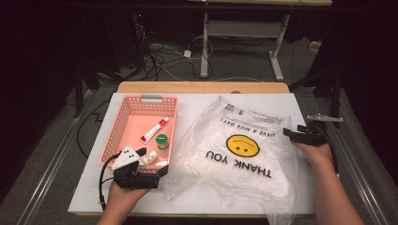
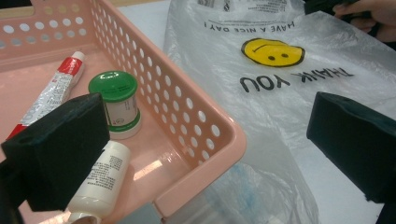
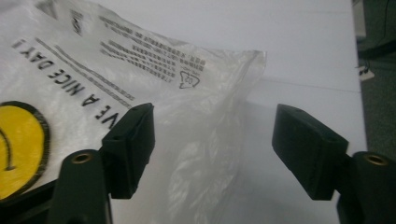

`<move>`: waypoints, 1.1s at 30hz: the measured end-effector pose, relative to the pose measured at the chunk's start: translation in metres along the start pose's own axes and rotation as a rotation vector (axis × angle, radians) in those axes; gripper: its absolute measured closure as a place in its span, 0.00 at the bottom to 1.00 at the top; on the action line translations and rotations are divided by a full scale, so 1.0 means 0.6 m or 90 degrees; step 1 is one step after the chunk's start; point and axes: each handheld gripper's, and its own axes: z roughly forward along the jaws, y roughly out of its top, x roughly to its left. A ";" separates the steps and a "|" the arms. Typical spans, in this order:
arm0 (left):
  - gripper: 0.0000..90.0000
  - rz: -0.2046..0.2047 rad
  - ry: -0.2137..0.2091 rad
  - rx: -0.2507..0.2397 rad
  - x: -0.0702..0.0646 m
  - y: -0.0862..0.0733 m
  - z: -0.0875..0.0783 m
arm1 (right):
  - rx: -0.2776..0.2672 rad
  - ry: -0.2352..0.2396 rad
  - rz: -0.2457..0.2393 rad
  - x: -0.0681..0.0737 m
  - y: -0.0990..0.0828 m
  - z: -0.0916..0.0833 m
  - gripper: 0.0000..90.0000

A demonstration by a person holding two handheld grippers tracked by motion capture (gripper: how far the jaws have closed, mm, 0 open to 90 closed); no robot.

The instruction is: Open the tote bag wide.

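Observation:
A clear plastic bag (image 1: 234, 140) printed with a yellow smiley and "THANK YOU" lies crumpled across the middle of the white table. To its left stands a pink perforated basket (image 1: 123, 117) holding a red and white tube (image 1: 154, 130), a green-capped jar (image 1: 162, 140) and a small white bottle (image 1: 150, 157). My left gripper (image 1: 151, 164) stands open at the basket's near right corner, one jaw over the bottle (image 2: 100, 179) and one over the bag (image 2: 280, 93). My right gripper (image 1: 290, 133) is open at the bag's right edge; the crinkled edge (image 3: 201, 121) lies between its jaws, untouched.
The white table top (image 1: 281, 101) shows bare behind the bag and along the front edge. A wooden strip (image 1: 202, 87) runs along the table's far side. Beyond it, cables (image 1: 159, 58) and a desk frame's legs (image 1: 205, 51) stand on the grey floor.

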 end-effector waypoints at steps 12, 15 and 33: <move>0.00 0.001 0.000 -0.002 -0.003 -0.002 0.001 | 0.047 0.045 -0.064 0.008 -0.008 0.033 0.57; 0.00 0.002 -0.002 0.002 -0.004 -0.003 0.004 | 0.051 0.087 -0.088 0.018 -0.014 0.030 0.89; 0.00 0.009 -0.007 0.003 -0.003 -0.005 0.009 | -0.023 0.009 -0.028 -0.033 0.002 0.003 1.00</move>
